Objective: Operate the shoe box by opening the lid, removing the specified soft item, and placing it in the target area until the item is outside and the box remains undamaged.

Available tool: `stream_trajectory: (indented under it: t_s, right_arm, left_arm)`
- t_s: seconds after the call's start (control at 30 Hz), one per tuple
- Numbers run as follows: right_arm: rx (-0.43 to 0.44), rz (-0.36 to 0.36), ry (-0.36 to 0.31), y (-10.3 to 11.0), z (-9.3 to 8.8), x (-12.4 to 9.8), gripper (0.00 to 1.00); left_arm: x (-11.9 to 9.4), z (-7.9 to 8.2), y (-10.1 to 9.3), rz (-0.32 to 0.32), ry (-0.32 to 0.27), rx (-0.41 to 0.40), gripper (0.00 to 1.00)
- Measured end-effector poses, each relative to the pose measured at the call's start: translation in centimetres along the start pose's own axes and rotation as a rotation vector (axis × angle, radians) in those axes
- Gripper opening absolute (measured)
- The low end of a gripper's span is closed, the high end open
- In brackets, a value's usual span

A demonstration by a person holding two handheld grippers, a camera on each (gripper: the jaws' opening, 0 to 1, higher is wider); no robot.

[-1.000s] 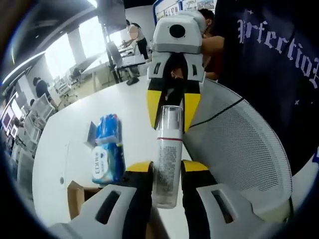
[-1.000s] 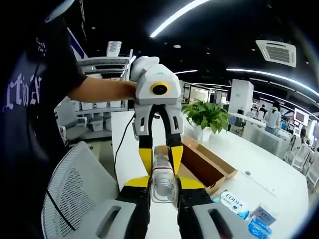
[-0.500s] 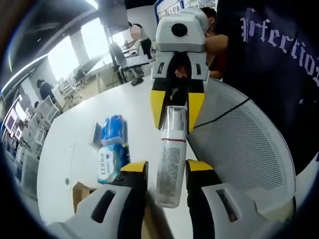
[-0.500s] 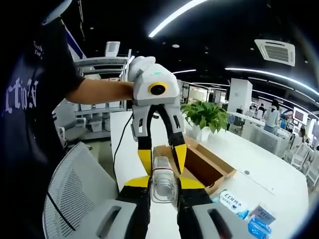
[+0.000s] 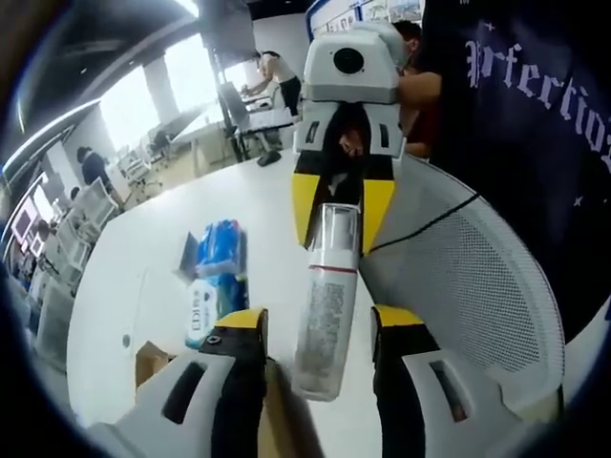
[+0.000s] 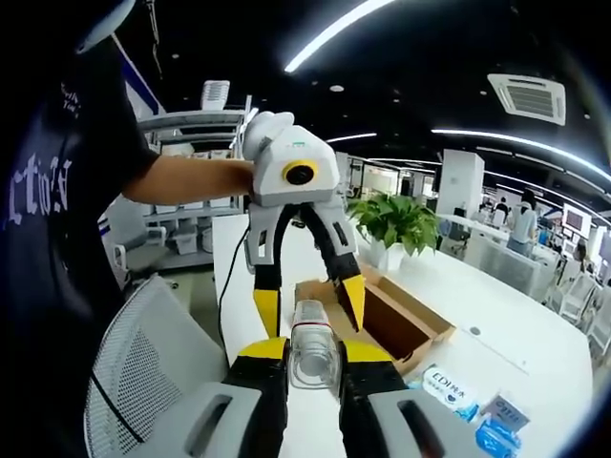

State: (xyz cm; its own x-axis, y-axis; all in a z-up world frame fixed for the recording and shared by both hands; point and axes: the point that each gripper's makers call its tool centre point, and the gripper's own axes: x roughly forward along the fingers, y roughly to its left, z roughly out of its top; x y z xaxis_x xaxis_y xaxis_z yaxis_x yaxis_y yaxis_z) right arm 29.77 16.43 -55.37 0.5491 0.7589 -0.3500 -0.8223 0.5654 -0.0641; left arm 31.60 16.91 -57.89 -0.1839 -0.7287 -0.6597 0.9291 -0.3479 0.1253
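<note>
Short of the shoe box (image 6: 387, 320), over the near edge of the white table (image 6: 535, 343), a slim bottle (image 5: 325, 315) hangs in the air between two grippers that face each other. The right gripper (image 6: 315, 351) has its yellow-tipped jaws closed on the clear cap end. The left gripper (image 5: 315, 324) has its jaws spread wide to either side of the printed body, with a gap on both sides, so it grips nothing. The box stands open, so the lid step reads as done. Its brown interior looks empty where it can be seen, though the left gripper hides the near end. No tear or crushing is apparent on the walls in view. The bottle is outside the box but not yet set down, so placement remains outstanding. Two wrapped tissue packs (image 6: 449, 386) lie on the table just beside the box. These appear to be the soft goods here, and whether they are the specified item cannot be settled from these views. As to materials, the box is plain corrugated card, matte, with square edges. The bottle is a rigid cylinder with a pale printed label and a transparent cap, smooth and likely slippery under the pads. The tissue packs are glossy blue-and-white film, pillowy and yielding. On the near side from the box stands a chair (image 5: 468, 286) with a white perforated mesh back, and a leafy potted plant (image 6: 396, 219) stands beyond the box.
</note>
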Motion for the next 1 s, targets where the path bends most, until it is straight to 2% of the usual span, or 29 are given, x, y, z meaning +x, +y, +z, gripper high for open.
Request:
stream_trajectory:
  t_s: [0.2,0.5,1.0]
  right_arm:
    - [-0.003,-0.001,0.007,-0.1,-0.1,0.0,0.14]
    - [-0.007,-0.002,0.009,-0.6,-0.1,0.1,0.14]
    - [-0.036,0.034,0.034,-1.0,0.0,0.5,0.14]
  left_arm:
    - [0.0,-0.1,-0.3,-0.007,0.000,-0.025,0.48]
    - [-0.1,-0.3,-0.2,0.022,-0.027,-0.072,0.57]
    - [-0.5,-0.9,0.0,0.128,-0.088,-0.204,0.74]
